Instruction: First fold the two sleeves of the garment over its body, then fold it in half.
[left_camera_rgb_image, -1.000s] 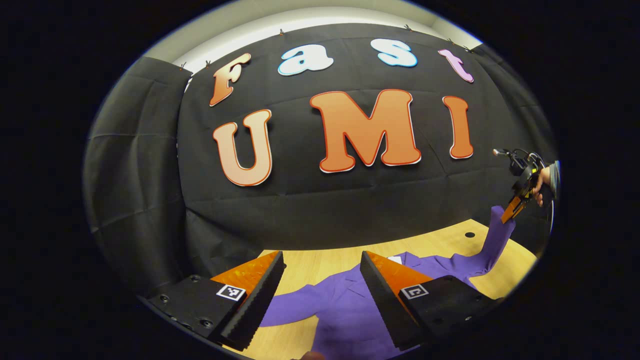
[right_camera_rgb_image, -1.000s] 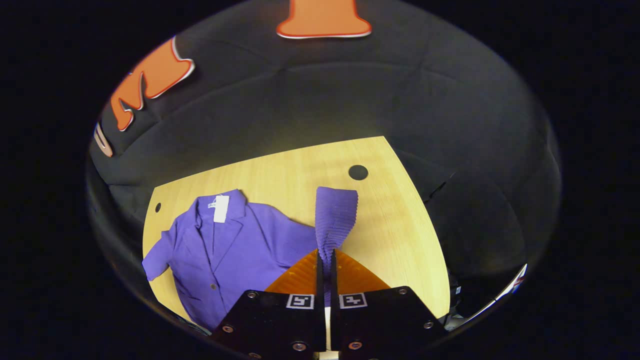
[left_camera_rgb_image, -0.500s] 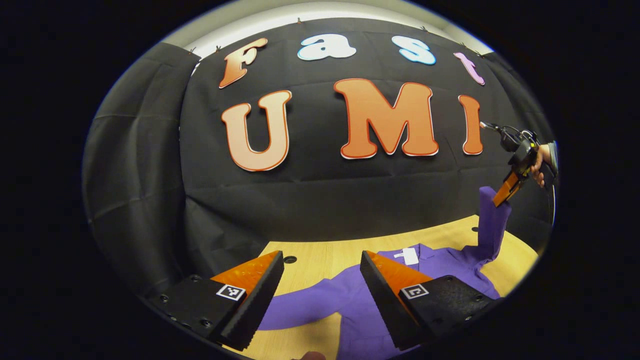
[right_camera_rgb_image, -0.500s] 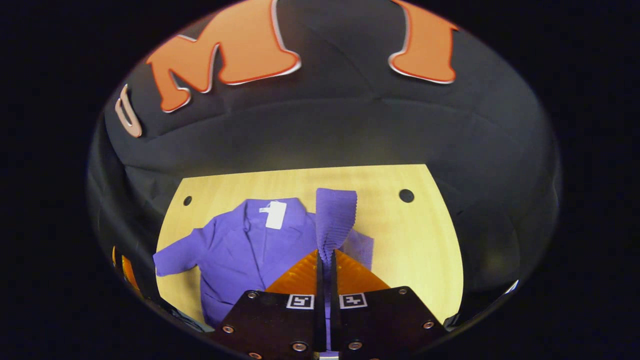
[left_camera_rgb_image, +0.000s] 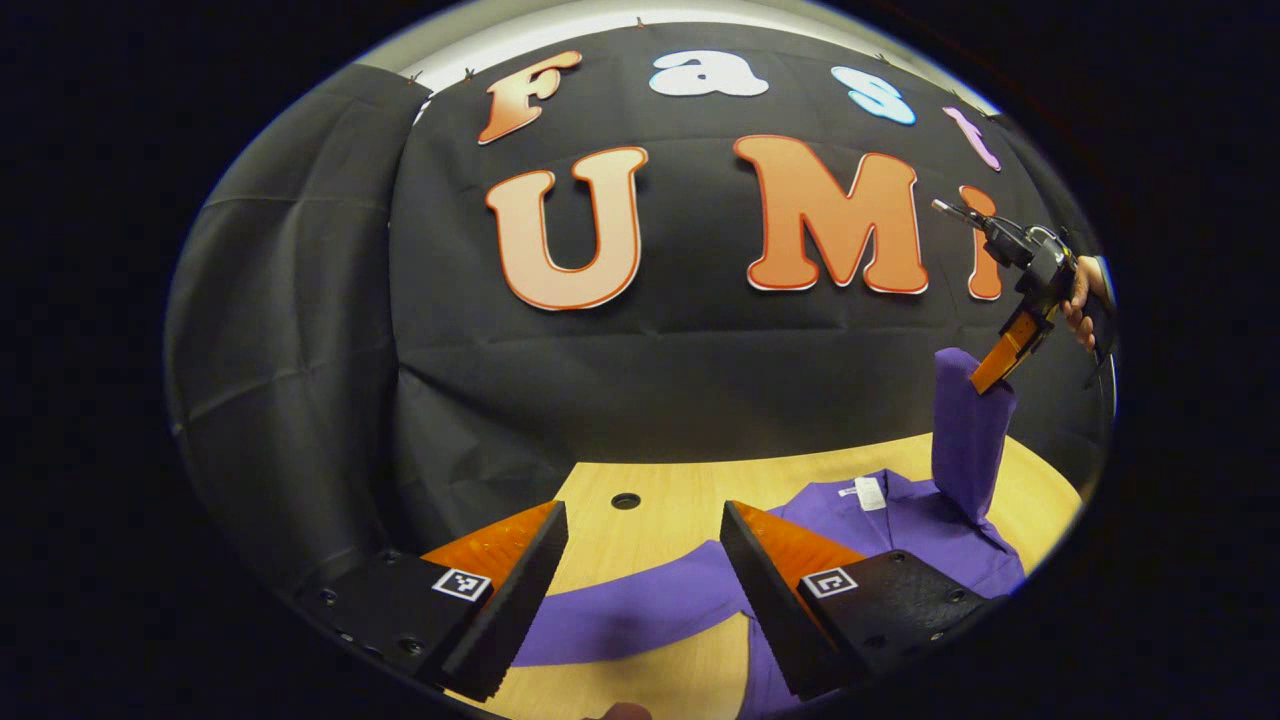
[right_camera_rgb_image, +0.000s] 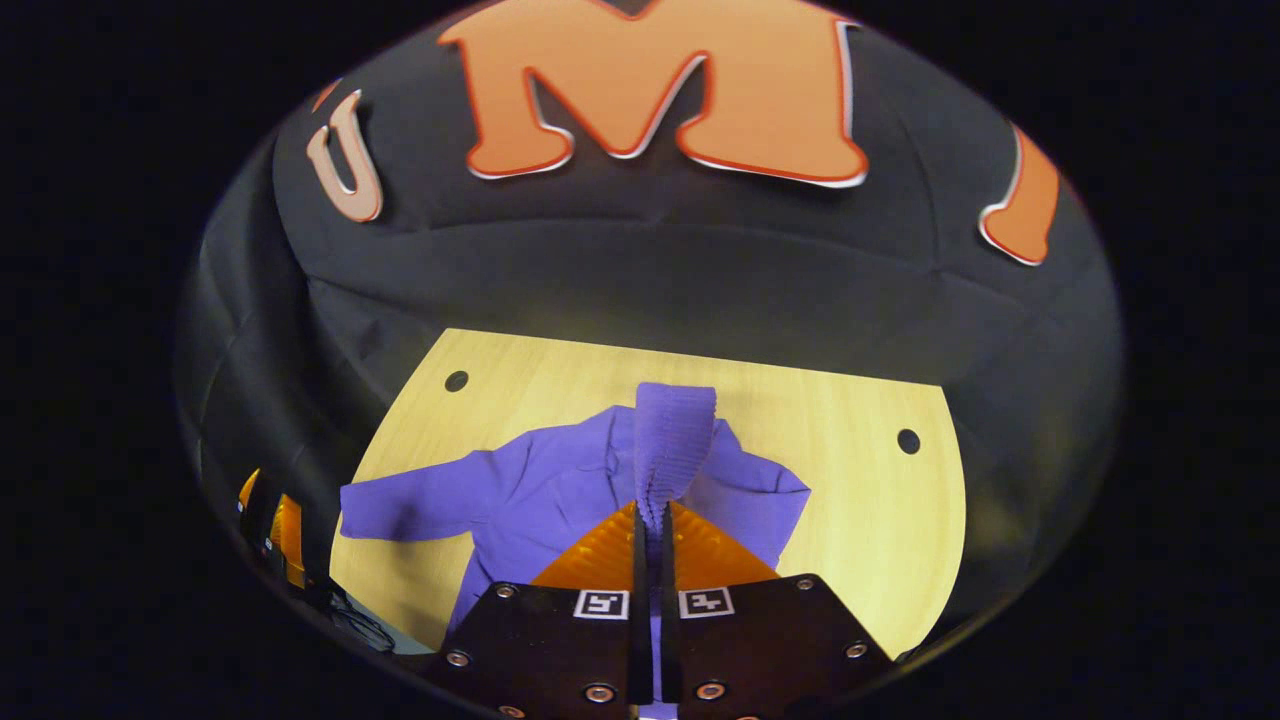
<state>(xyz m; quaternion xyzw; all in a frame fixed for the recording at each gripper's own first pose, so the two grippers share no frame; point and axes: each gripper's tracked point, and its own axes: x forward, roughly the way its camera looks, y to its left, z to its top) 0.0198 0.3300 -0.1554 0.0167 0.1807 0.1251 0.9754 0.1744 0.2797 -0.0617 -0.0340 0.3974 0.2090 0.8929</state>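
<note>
A purple jacket (right_camera_rgb_image: 520, 490) lies face up on the light wooden table (right_camera_rgb_image: 850, 500). My right gripper (right_camera_rgb_image: 650, 515) is shut on the end of one sleeve (right_camera_rgb_image: 675, 430), which it holds raised above the jacket's body. In the left gripper view that same right gripper (left_camera_rgb_image: 985, 378) hangs at the far right with the sleeve (left_camera_rgb_image: 965, 435) dangling straight down from it. My left gripper (left_camera_rgb_image: 640, 560) stands open near the table's front, nothing between its fingers. The other sleeve (left_camera_rgb_image: 630, 615) lies flat on the table just beyond them.
The table has small round holes near its back corners (right_camera_rgb_image: 908, 441) (right_camera_rgb_image: 456, 381) (left_camera_rgb_image: 625, 500). Black cloth walls close in behind and at the sides. A hand (left_camera_rgb_image: 1080, 310) holds the right gripper at the right edge of the left gripper view.
The right gripper has carried the lifted sleeve higher and inward, from beside the jacket to over its body. The left gripper has stayed open, its view turning so the flat sleeve lies ahead of it.
</note>
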